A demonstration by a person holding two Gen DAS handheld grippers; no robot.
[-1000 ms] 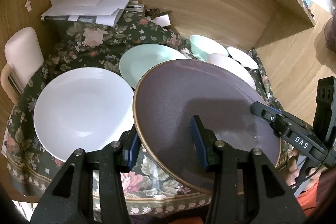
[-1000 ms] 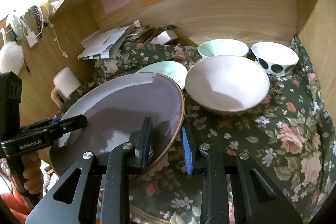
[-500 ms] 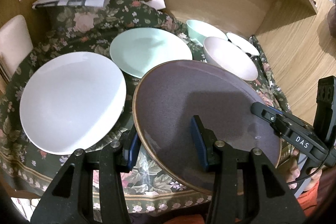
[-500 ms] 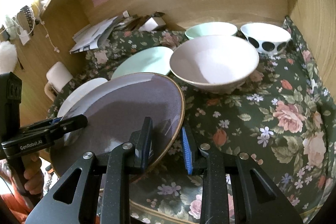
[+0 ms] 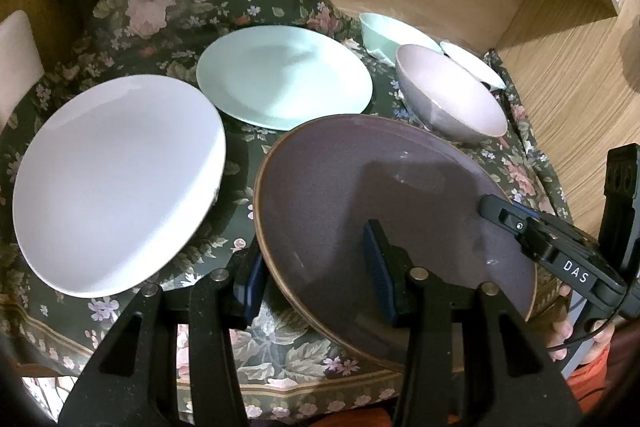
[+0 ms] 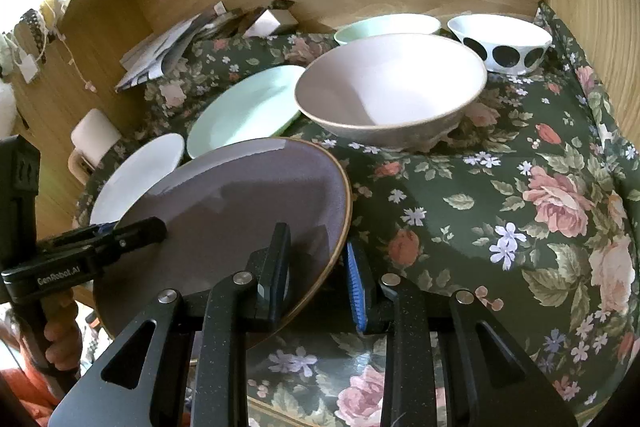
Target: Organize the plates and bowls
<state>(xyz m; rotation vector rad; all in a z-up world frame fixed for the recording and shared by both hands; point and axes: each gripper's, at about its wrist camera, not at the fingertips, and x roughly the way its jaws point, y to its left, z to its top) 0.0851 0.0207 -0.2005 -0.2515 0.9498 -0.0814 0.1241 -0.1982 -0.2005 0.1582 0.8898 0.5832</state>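
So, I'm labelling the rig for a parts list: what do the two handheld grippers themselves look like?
Both are black speckled plastic with triangular cut-outs, silver pivot screws and blue ribbed pads. Seen from the left wrist, the right gripper reads "DAS" in white, with a thin black cable beneath. Seen from the right wrist, the left gripper reads "GenRobot.AI". An orange sleeve shows below.

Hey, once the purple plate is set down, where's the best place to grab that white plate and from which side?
Take the white plate by its thin rim at the near edge, coming in low from the front. It lies flat on the floral tablecloth, so one finger must slide under the lip. The mint plate sits close behind it, and the purple plate to its right.
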